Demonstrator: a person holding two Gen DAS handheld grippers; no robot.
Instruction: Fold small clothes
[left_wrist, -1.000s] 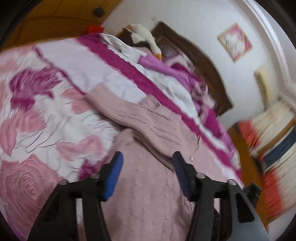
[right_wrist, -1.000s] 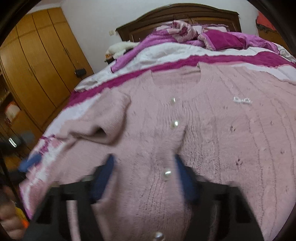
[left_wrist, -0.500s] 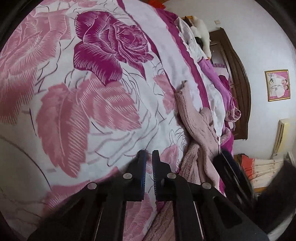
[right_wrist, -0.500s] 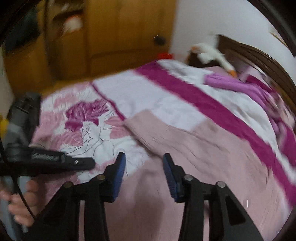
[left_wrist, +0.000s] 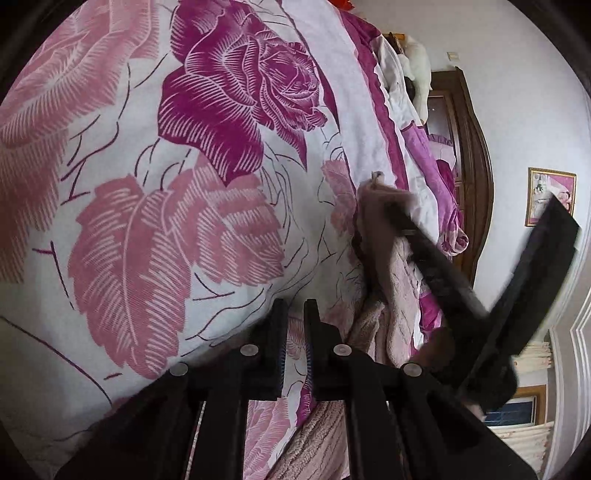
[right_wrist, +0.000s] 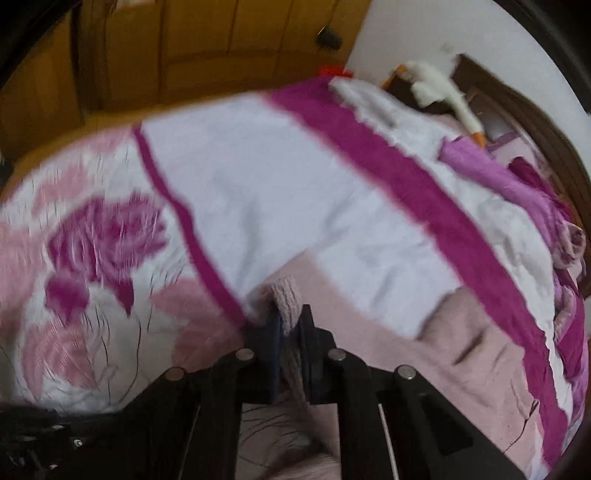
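Your right gripper is clamped on the sleeve cuff of the pink knitted cardigan, whose body lies toward 3 o'clock from it. Your left gripper has its fingers almost together with nothing between them; the cardigan's sleeve runs from 1 to 3 o'clock of it, so the right hand is the nearer one. I think you should carry the cuff across, toward the body. Below is a soft rose-printed bedspread; a wooden headboard and a wardrobe stand behind.
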